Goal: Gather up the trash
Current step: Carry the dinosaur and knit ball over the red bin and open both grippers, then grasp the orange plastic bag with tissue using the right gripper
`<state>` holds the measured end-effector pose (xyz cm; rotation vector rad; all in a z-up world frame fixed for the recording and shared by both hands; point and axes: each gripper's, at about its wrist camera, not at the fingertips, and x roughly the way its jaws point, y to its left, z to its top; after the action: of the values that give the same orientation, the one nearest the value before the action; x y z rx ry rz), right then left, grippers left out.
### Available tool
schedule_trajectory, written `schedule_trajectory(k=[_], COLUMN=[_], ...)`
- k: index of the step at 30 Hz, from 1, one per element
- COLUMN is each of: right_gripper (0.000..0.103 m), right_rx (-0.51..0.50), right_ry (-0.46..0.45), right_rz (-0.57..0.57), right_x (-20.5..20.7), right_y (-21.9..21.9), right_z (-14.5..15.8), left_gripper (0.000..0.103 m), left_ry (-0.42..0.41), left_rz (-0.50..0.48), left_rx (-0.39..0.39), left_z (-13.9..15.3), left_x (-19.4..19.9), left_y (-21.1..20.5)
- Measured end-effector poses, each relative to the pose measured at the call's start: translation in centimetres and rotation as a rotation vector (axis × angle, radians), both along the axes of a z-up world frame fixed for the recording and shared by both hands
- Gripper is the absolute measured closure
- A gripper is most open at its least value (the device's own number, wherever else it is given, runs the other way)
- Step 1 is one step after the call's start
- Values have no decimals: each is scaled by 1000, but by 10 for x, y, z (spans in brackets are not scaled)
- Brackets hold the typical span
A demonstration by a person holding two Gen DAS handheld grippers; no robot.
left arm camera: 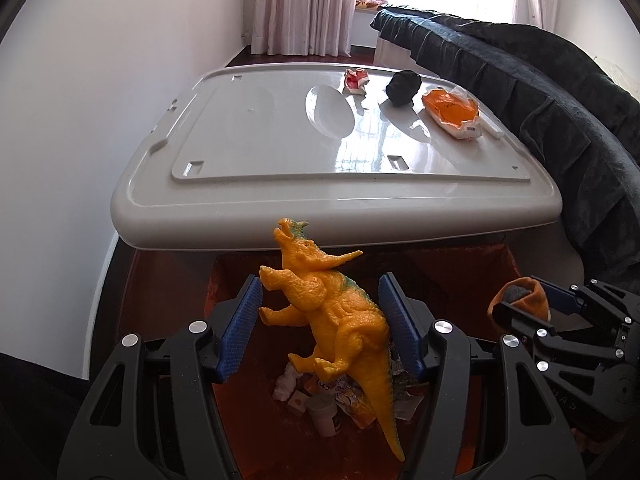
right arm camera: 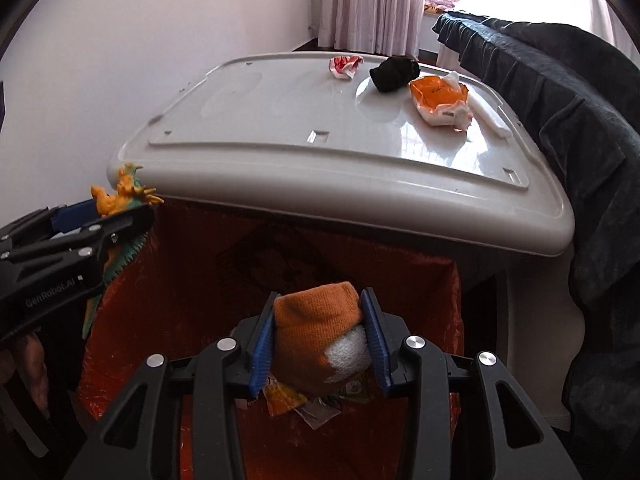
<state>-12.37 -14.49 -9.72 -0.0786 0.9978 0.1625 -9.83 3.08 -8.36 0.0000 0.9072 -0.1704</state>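
Note:
My left gripper [left arm camera: 320, 324] is shut on an orange toy dinosaur [left arm camera: 332, 304], held above an orange-lined trash bin [left arm camera: 168, 280] with wrappers and a cup at the bottom [left arm camera: 320, 400]. The dinosaur also shows in the right wrist view [right arm camera: 120, 196]. My right gripper [right arm camera: 322, 340] is shut on an orange and white rolled sock [right arm camera: 320, 340], above the same bin [right arm camera: 192, 300]. The right gripper and sock show at the right of the left wrist view [left arm camera: 524, 300].
A grey plastic lid [left arm camera: 280, 140] forms a tabletop behind the bin. On its far right lie a red-white crumpled wrapper [left arm camera: 355, 81], a black bundle [left arm camera: 403, 87] and an orange packet [left arm camera: 452, 112]. A dark blanket [left arm camera: 560, 120] drapes along the right. A white wall is left.

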Motion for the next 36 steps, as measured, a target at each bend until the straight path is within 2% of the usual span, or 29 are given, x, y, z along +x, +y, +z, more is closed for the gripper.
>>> schedule_trajectory(k=[3, 4, 5, 9, 18, 23, 29, 32, 36], right_gripper=[32, 26, 25, 18, 17, 15, 8, 8, 8], right_rx=[-22, -33, -39, -32, -15, -28, -130, -167, -203], right_ry=[-22, -42, -53, -58, -58, -111, -261, -279, -241], right_rz=[-10, -16, -16, -32, -67, -85, -83, -85, -98], right_x=[-1, -3, -4, -3, 5, 29, 98, 144, 209], right_y=[1, 1, 1, -4, -14, -26, -37, -44, -53], right_z=[4, 6, 8, 9, 9, 25, 57, 56, 39], left_gripper=[37, 30, 23, 16, 15, 15, 15, 15, 15], left_ry=[3, -2, -10, -44, -30, -38, -131, -162, -187], left_rz=[13, 25, 40, 66, 54, 47, 37, 29, 23], left_rx=[-15, -20, -12, 16, -5, -13, -22, -34, -38], left_z=[0, 2, 4, 10, 7, 13, 42, 54, 63], left_x=[0, 0, 0, -1, 3, 11, 33, 49, 71], left_y=[2, 4, 4, 5, 2, -1, -12, -19, -29])
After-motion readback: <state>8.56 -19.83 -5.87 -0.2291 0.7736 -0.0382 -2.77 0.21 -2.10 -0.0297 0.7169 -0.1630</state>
